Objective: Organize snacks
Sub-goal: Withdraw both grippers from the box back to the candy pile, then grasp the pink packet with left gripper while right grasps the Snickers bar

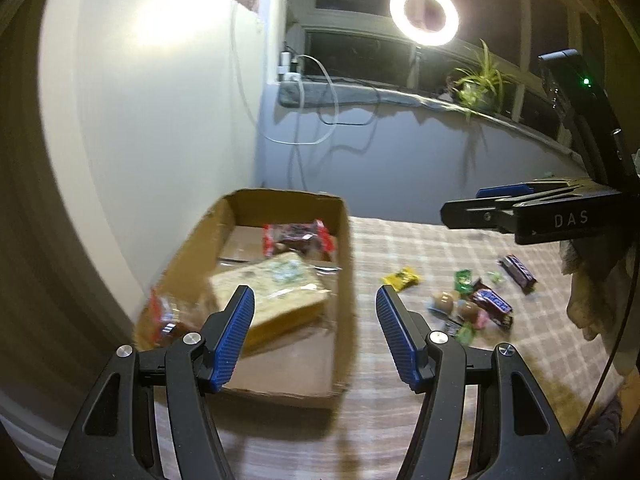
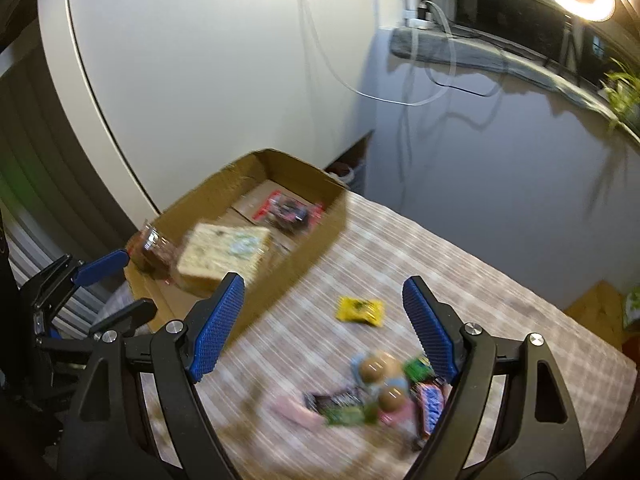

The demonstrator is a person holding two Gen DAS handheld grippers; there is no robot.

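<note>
Pale walls and a dark window with a glowing ring light frame a table under a checked cloth, where snack sorting is under way. Against the wall sits an open cardboard box, already holding a large flat yellow packet, a red-edged wrapper at its far end and another red pack in the near corner. Loose on the cloth, well apart from the box, lie a yellow sachet and a small heap of chocolate bars and sweets. Both tools are empty: the left gripper hangs over the box's near wall with jaws released, and the right gripper hovers above the cloth, jaws spread wide with nothing between them. The next pick looks best made from the heap's edge, one item at a time, descending squarely so the pads straddle a single wrapper rather than dragging its neighbours.
</note>
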